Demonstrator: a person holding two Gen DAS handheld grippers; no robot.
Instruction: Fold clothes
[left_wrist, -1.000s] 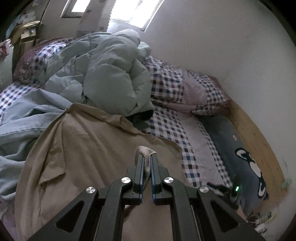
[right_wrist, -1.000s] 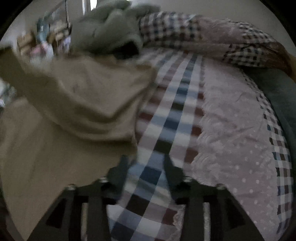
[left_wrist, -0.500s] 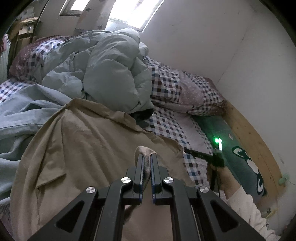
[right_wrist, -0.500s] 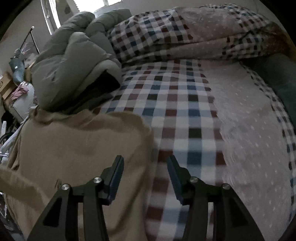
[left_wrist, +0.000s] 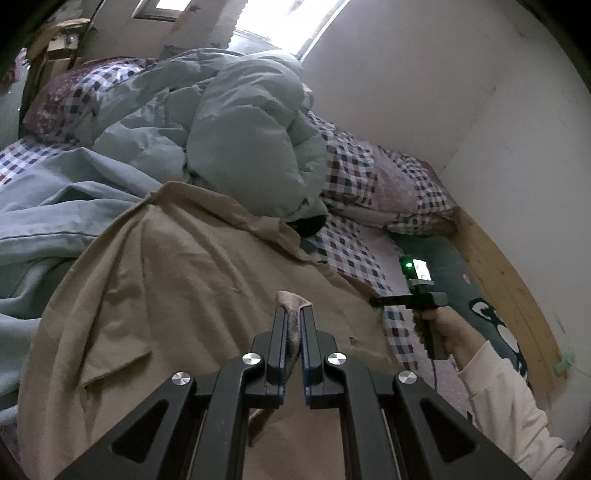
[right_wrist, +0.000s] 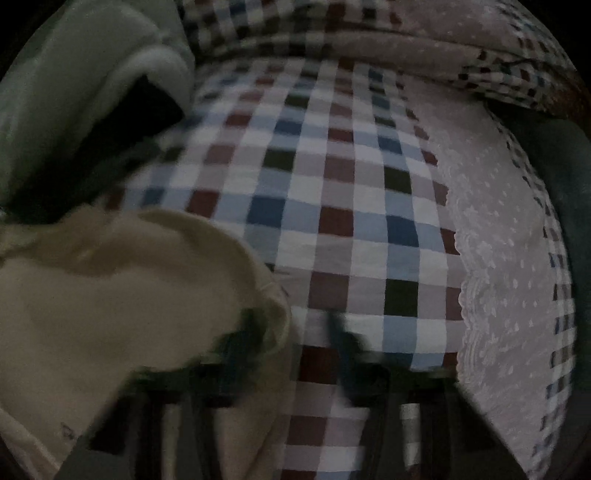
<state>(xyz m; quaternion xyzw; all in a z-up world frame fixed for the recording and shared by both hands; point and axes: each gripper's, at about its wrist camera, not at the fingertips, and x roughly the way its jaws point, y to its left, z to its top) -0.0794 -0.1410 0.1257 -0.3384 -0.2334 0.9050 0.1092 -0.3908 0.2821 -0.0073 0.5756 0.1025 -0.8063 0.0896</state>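
A beige shirt (left_wrist: 177, 295) lies spread on the bed. My left gripper (left_wrist: 293, 321) is shut on a bunched fold of it, held a little above the cloth. In the left wrist view a hand (left_wrist: 448, 334) holds my right gripper (left_wrist: 373, 301) at the shirt's right edge. The right wrist view is blurred. There my right gripper (right_wrist: 297, 332) points steeply down at the checked sheet (right_wrist: 332, 192), and its jaws are closing but still apart. The shirt's rounded edge (right_wrist: 273, 295) sits by the left finger, between the jaws, and the pads do not press on it.
A puffy pale green jacket (left_wrist: 240, 129) is heaped behind the shirt, with blue cloth (left_wrist: 55, 206) to the left. Checked pillows (left_wrist: 388, 184) lie against the white wall. A dark green cushion (left_wrist: 476, 291) and the wooden bed frame (left_wrist: 498, 273) run along the right.
My right gripper swung across the checked sheet to the shirt's right edge and tipped downward. In the left wrist view the right hand moved closer. My left gripper sank slightly, still gripping the fold.
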